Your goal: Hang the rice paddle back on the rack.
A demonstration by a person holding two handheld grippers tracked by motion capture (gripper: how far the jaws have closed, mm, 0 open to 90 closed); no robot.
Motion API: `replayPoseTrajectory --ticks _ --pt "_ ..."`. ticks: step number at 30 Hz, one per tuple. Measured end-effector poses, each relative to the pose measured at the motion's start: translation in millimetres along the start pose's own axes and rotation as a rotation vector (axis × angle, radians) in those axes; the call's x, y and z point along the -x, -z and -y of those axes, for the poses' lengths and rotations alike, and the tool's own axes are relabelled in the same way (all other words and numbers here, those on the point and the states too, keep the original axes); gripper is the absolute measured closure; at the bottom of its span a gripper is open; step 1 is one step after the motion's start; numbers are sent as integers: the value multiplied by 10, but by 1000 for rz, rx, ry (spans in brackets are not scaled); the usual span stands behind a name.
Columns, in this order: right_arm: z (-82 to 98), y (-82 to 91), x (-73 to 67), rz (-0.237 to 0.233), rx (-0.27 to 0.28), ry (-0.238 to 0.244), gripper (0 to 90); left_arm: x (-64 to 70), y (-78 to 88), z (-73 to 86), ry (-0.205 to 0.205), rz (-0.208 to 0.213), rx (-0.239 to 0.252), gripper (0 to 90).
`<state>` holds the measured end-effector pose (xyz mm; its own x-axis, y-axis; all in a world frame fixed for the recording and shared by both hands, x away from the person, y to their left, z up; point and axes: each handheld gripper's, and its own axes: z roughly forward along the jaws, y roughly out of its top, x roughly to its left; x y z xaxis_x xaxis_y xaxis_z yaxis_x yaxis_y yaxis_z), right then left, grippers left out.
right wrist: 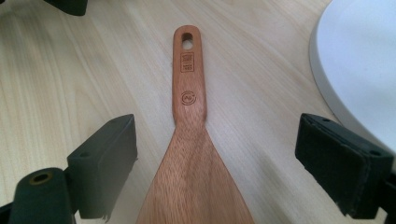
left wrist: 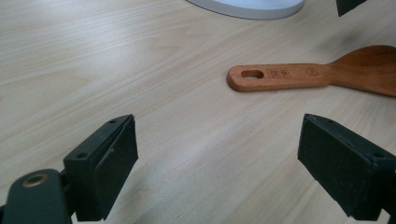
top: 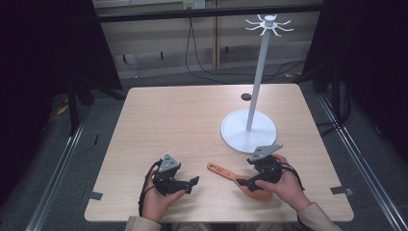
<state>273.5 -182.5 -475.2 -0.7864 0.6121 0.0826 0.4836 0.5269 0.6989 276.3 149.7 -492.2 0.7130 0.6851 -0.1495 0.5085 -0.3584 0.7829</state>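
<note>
At lower left of the high view, the left gripper (top: pixel 195 181) is hovering with jaws spread, empty. Right of it, the wooden spatula (top: pixel 231 176) is lying flat on the table (top: pixel 163 120), and the right gripper (top: pixel 242 183) is straddling its blade with jaws spread, likely about to pinch it for hanging on the white stand (top: pixel 248 131).

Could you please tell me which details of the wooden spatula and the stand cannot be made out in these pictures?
- Spatula blade end: cut off by the bottom edge in the right gripper view; under the right claw in the high view.
- Handle stamps: too small to read.
- Stand: pole and hooks cut off by the left gripper view's top edge.
</note>
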Motion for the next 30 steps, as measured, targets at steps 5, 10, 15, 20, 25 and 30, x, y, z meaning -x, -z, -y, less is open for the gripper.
replayPoseTrajectory --ticks 5,10,15,20,25,30 --pt "-49 -27 0 1 -29 10 127 -21 30 30 14 -5 4 117" --pt "-113 -58 13 4 -49 12 127 -48 79 47 23 1 13 106" --pt "-177 -95 0 10 -89 22 126 -59 99 78 36 -2 12 99" --pt "-230 -136 -15 9 -120 16 127 -73 125 76 45 -8 23 99" --pt "-306 -146 -43 8 -164 2 170 -84 120 86 50 -6 19 99" --pt "-352 -163 -50 7 -185 10 210 -94 118 90 53 -2 19 99"
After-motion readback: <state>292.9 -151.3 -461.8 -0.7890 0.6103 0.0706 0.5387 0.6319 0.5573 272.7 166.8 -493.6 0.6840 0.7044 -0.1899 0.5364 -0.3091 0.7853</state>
